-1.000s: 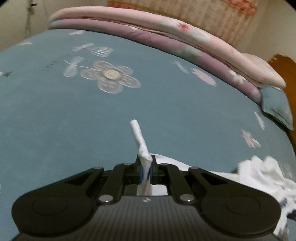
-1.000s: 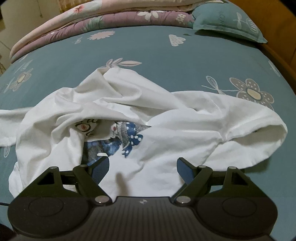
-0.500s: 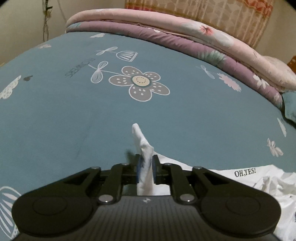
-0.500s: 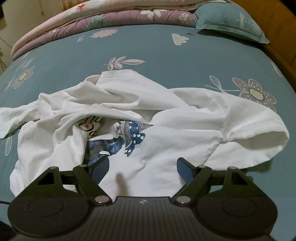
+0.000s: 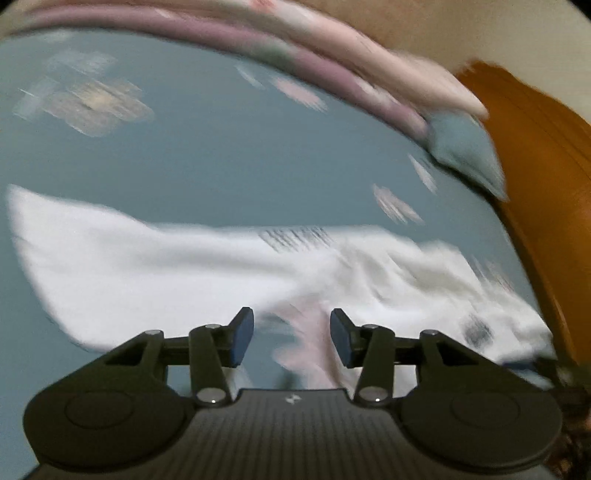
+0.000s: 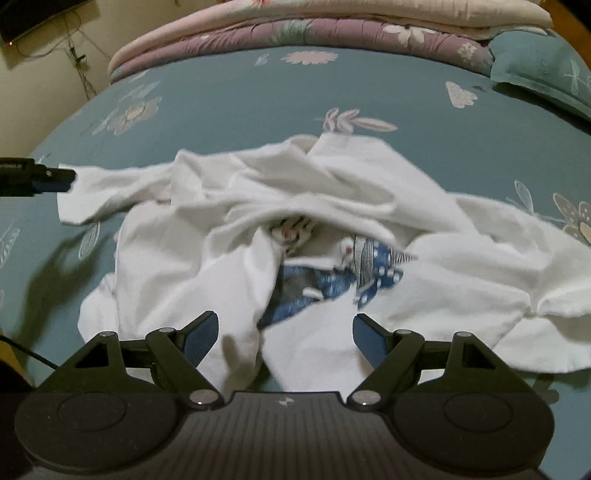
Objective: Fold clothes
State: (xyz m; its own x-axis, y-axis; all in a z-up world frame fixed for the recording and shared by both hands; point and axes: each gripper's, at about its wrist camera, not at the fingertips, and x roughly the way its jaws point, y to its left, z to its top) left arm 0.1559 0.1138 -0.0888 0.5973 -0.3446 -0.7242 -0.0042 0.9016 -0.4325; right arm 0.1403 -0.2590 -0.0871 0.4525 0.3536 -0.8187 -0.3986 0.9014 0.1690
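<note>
The shirt (image 6: 332,236) lies crumpled on the bed (image 6: 229,99), its long axis running left to right across the right wrist view. A sleeve (image 6: 110,188) points left; the opposite sleeve end (image 6: 554,295) lies at the far right. A blue print (image 6: 332,280) shows through a gap in the folds near the middle.

Left gripper (image 5: 291,341): fingers (image 5: 242,339) spread, nothing between them. The view is heavily blurred by motion. The shirt (image 5: 184,266) spans it from left to right, ahead of and under the fingers; contact cannot be told. In the right wrist view the left gripper's tip (image 6: 55,175) shows at the left edge, just beside the sleeve end.

Right gripper (image 6: 286,338): fingers (image 6: 201,332) spread wide, holding nothing. The shirt's near hem lies between and just beyond them.

Folded quilts (image 6: 332,26) and a pillow (image 6: 546,70) lie along the far edge of the bed. A headboard (image 5: 546,192) stands at the right in the left wrist view.
</note>
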